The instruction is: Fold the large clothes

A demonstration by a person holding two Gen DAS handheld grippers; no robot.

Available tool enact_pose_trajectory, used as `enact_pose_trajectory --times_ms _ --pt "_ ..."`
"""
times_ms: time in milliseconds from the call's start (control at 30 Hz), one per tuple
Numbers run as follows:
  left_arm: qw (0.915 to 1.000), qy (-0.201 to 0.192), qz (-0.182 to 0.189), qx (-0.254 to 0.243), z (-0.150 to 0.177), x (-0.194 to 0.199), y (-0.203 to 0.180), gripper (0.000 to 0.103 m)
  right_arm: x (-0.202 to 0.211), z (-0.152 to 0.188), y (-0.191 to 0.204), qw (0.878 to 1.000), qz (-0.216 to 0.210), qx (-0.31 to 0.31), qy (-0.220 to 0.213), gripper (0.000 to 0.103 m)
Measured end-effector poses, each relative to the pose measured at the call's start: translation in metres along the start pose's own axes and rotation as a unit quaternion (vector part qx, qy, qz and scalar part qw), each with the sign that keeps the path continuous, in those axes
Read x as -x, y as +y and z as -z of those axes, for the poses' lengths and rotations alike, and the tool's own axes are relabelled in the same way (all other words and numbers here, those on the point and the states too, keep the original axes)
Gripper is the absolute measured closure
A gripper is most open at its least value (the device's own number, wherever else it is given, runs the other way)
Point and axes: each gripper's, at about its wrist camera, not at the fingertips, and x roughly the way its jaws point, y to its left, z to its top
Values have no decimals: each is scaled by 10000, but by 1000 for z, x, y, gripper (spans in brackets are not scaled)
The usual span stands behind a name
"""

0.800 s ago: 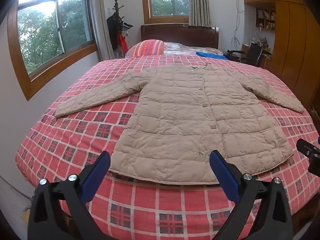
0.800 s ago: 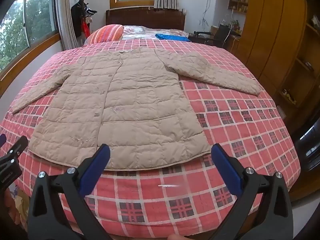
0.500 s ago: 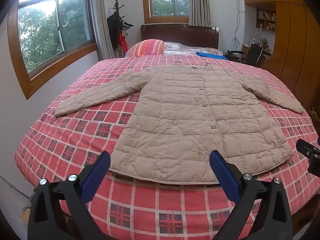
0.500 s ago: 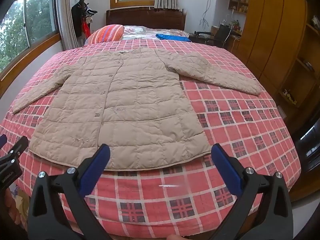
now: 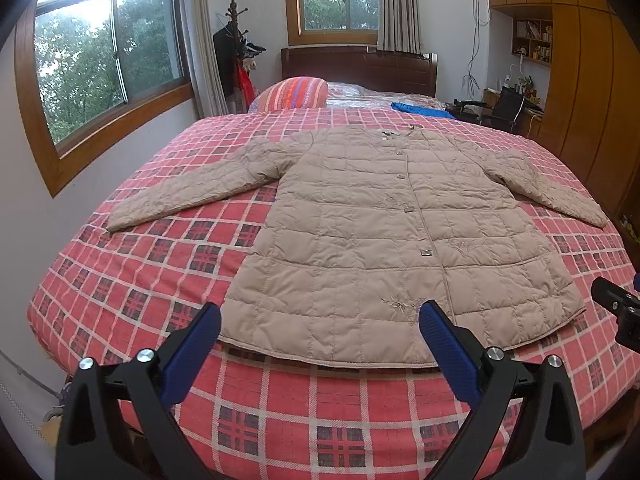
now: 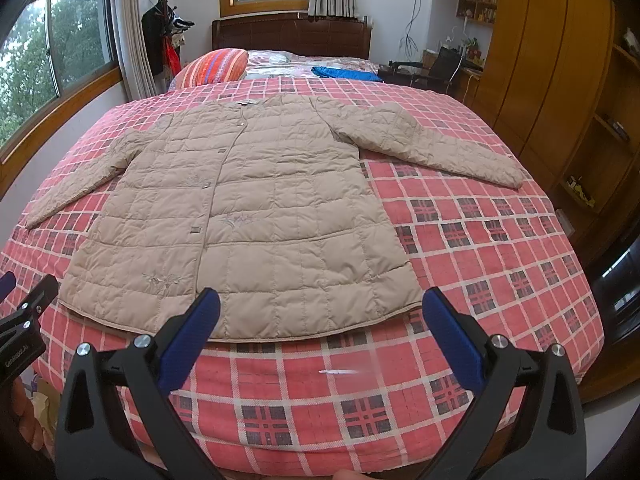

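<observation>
A beige quilted coat (image 5: 380, 232) (image 6: 248, 216) lies flat and buttoned on the red plaid bedspread (image 5: 140, 280), both sleeves spread out to the sides, collar toward the headboard. My left gripper (image 5: 320, 322) hovers open just short of the coat's hem, over its left half. My right gripper (image 6: 320, 308) is open too, above the hem's right half and the bed's near edge. Nothing is between either pair of blue pads. Each gripper's black body shows at the edge of the other view.
A striped pillow (image 5: 294, 94) and a blue cloth (image 5: 420, 110) lie near the dark headboard (image 5: 356, 68). A coat rack (image 5: 236, 48) stands by the left window. Wooden wardrobes (image 6: 560, 60) and a desk chair (image 6: 444, 66) line the right side.
Almost nothing differs; the left wrist view has shifted very slightly, and the coat lies as before.
</observation>
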Motion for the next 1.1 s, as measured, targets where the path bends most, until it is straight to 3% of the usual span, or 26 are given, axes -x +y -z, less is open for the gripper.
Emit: enact_pose_trajectory --times_ms 1100 --pt "10000 20 7 2 1 -2 -4 4 -4 4 -1 10000 -46 -63 20 2"
